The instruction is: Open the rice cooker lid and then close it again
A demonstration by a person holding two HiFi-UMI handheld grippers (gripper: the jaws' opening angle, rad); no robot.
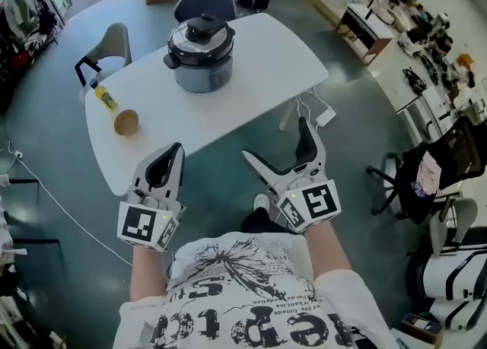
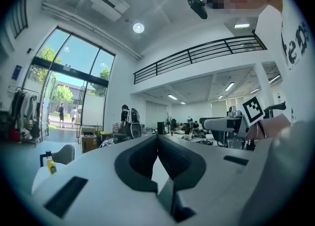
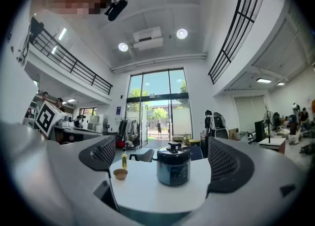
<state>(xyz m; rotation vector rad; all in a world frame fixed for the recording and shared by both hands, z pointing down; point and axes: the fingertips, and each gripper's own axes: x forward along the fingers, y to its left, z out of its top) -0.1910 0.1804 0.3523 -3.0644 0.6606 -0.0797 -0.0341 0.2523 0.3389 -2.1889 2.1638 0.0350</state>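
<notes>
Worktop (image 1: 259,81), white with rounded corners, carries at its left end a small yellow bottle with a dark cap (image 1: 104,97), upright, and just beside it a low round brown cup (image 1: 125,122). A little to the right, by the near edge, the left gripper (image 1: 176,150) is held level with its black jaws pressed together at the tips; the left gripper view shows nothing between them. Further right and on the far half of the worktop stands the round silver-grey rice cooker with a black lid and black top handle (image 1: 200,55), lid down, well apart from both grippers and from the bottle and cup. To the right, off the near edge, the right gripper (image 1: 275,138) has its jaws spread wide and holds nothing; in the right gripper view the rice cooker (image 3: 173,166) appears in the gap between them, far ahead and untouched, with the cup (image 3: 120,173) and bottle (image 3: 124,158) to its left.
</notes>
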